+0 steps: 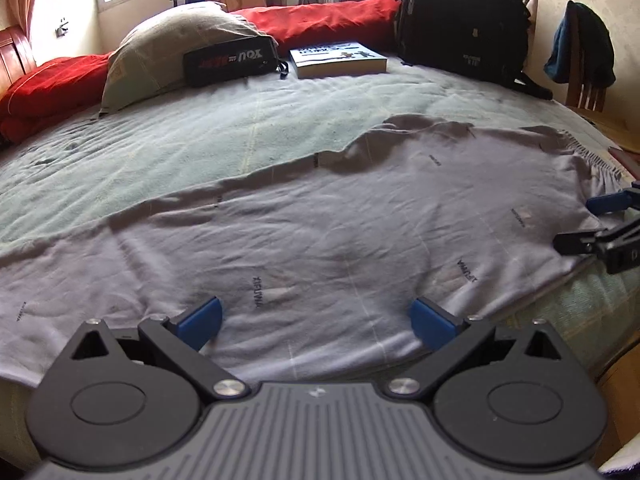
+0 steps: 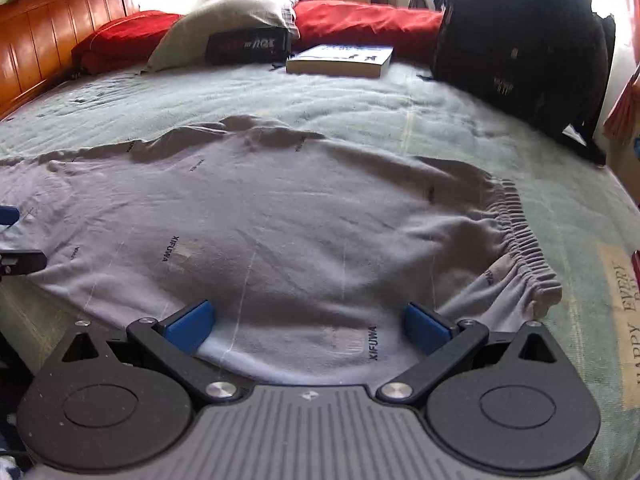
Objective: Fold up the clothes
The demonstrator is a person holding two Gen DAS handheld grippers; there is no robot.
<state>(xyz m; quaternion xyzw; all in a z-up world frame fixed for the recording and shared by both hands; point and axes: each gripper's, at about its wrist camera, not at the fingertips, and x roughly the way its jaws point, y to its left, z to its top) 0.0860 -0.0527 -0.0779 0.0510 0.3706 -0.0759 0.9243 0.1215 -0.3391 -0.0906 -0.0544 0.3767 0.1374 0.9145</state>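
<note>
Grey trousers spread flat, wrinkled, waistband gathered.

Trousers on bed, book beyond them.

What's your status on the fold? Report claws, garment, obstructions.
Left claw open, right claw open, both at near edge. Grey printed elastic-waist garment flat on green bedspread, unfolded. Blue-covered book and black backpack far side, clear of garment.
</note>
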